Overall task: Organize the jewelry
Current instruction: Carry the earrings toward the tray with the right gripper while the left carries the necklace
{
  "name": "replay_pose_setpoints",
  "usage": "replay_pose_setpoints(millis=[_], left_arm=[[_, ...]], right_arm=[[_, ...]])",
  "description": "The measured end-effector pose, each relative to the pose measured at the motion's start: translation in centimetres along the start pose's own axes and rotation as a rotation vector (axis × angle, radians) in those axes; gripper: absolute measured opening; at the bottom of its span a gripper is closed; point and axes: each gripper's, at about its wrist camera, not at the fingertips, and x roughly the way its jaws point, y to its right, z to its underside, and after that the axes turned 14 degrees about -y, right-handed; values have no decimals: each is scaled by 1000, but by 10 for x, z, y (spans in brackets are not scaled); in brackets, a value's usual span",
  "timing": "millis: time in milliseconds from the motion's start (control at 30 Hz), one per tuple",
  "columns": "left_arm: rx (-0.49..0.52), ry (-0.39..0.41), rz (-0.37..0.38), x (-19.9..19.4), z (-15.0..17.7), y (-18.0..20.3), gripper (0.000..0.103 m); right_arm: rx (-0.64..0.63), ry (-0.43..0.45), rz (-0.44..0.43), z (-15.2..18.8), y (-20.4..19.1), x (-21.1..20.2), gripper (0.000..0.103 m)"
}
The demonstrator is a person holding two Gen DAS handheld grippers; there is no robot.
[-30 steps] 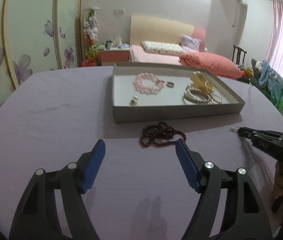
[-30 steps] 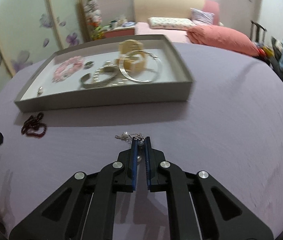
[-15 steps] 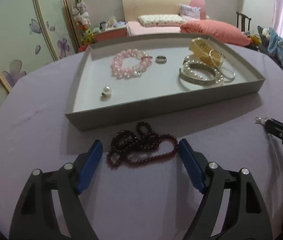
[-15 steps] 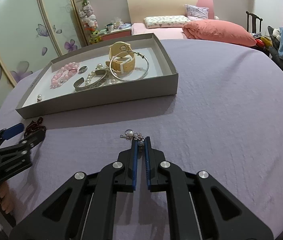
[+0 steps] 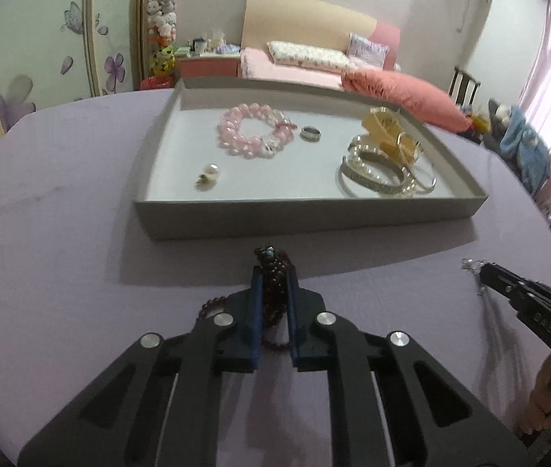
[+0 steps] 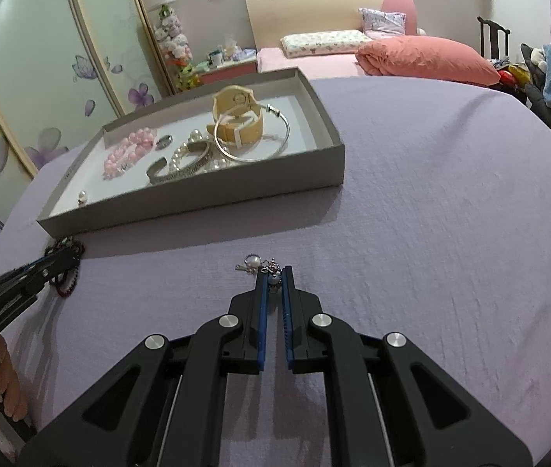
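- The left tool (image 5: 274, 292), at lower centre of its frame, pinches the dark bead strand (image 5: 273, 272) just in front of the tray (image 5: 314, 216), probably to carry it in.
- The right tool (image 6: 274, 284) nips the small pearl charm piece (image 6: 259, 266) on the surface (image 6: 431, 233).
- Part of the strand is hidden under the left tool; the charm's form is hard to make out.

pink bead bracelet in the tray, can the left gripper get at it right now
Probably not yet: the left gripper is shut on the dark red bead necklace outside the tray. The pink bead bracelet itself lies uncovered.
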Motion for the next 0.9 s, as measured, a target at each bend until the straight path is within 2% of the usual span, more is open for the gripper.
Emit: replay_pose_setpoints(millis=[333, 633, 733, 900], left_arm=[[-4, 232, 16, -63, 37, -7, 11], [26, 419, -28, -100, 64, 5, 11], [31, 446, -32, -105, 68, 8, 11], [30, 469, -17, -113, 75, 9, 11]], right_arm=[[-110, 168, 33, 13, -27, -26, 8], [-166, 300, 17, 28, -48, -54, 8], [-175, 362, 9, 35, -55, -65, 8], [-183, 410, -3, 41, -61, -77, 8]])
